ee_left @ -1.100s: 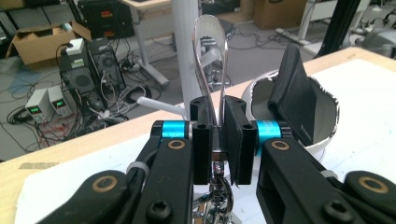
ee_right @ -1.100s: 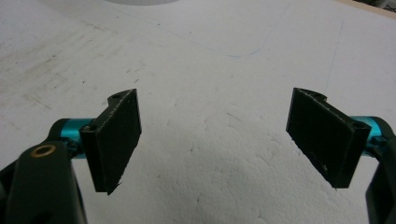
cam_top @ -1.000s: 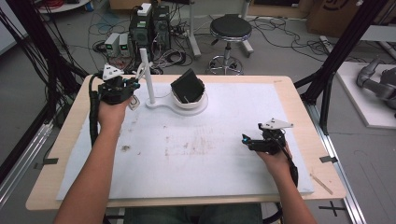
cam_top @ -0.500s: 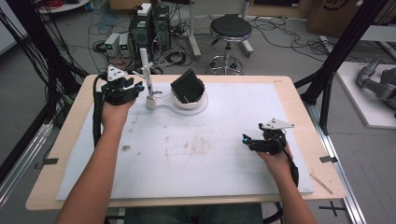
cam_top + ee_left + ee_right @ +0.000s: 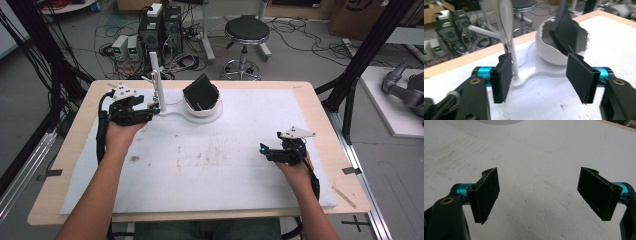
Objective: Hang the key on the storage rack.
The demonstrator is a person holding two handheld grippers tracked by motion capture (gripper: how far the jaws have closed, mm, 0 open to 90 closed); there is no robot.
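Your left gripper has its jaws spread, having just been opening, with nothing pinched; the white post of the stand sits just beside its left pad, the bowl with the black piece ahead. This looks like a release. Next, draw back clear of the post. Your right gripper rests open over the white mat

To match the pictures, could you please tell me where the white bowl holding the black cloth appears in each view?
High view: the white bowl sits at the table's far middle, right of the left gripper.
Left gripper view: upper right, beyond the open fingers.
Right gripper view: a white edge at the top may be its base.
Shared landmark: the white post.
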